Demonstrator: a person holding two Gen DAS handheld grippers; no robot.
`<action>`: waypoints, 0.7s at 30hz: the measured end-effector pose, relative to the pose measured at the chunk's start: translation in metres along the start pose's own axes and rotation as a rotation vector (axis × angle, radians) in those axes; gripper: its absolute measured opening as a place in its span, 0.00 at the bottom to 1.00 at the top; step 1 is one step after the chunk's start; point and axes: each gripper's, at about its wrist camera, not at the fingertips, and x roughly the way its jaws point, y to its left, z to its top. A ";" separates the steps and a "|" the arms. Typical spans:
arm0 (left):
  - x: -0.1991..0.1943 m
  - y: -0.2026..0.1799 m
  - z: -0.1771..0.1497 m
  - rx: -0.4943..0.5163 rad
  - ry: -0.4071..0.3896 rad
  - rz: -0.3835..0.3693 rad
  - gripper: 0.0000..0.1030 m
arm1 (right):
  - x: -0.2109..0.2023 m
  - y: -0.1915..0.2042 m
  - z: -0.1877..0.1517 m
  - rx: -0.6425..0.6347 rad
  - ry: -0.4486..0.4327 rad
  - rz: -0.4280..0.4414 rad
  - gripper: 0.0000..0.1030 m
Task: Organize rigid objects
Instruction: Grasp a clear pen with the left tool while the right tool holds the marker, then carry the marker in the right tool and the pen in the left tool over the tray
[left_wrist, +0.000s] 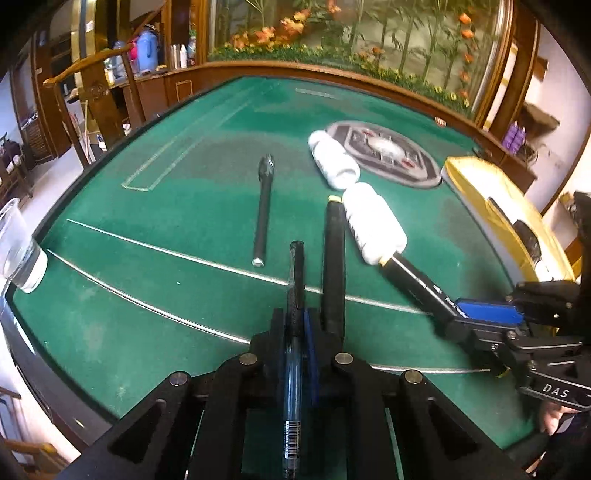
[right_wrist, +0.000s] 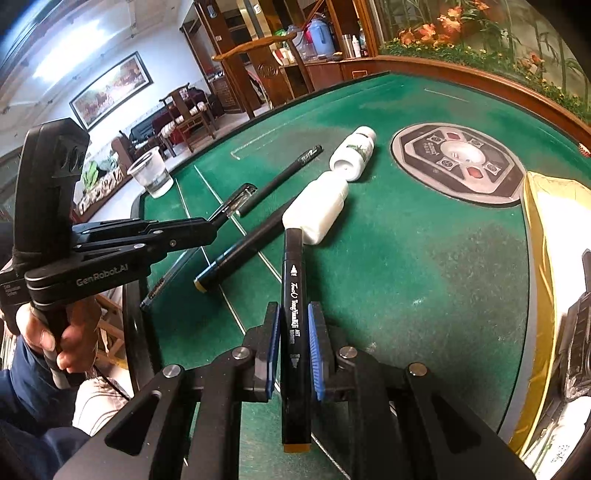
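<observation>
Left gripper (left_wrist: 295, 317) clamped a blue pen (left_wrist: 294, 369) | right gripper (right_wrist: 294, 350) clamped a black marker (right_wrist: 294, 332) | two bottles (right_wrist: 317, 212), two pens (right_wrist: 280, 179) lay mid-worktop (right_wrist: 424, 277), unsorted

Cannot see, from the left wrist, the far tip of the marker (left_wrist: 413, 275), tucked under a bottle (left_wrist: 373, 225), nor the near end of the second marker (left_wrist: 334, 258), lost behind the left gripper (left_wrist: 295, 321), nor read the marker's print, too small there. Cannot follow the pen (right_wrist: 242, 195) from the right wrist, its middle covered by the left gripper's fingers (right_wrist: 184, 229). Cannot take in the whole cup (left_wrist: 18, 251), cut by the left edge, or the box (right_wrist: 535, 258), cut by the right edge, nor tell what the dark thing (right_wrist: 576, 350) in it is.
</observation>
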 end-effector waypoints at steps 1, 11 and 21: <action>-0.003 0.000 0.001 -0.010 -0.006 -0.014 0.09 | -0.002 0.000 0.001 0.004 -0.007 0.003 0.14; -0.020 -0.025 0.016 -0.017 -0.061 -0.084 0.09 | -0.014 -0.006 0.003 0.039 -0.020 0.019 0.14; -0.034 -0.031 0.022 -0.014 -0.092 -0.083 0.09 | 0.013 0.012 -0.011 -0.052 0.086 -0.033 0.14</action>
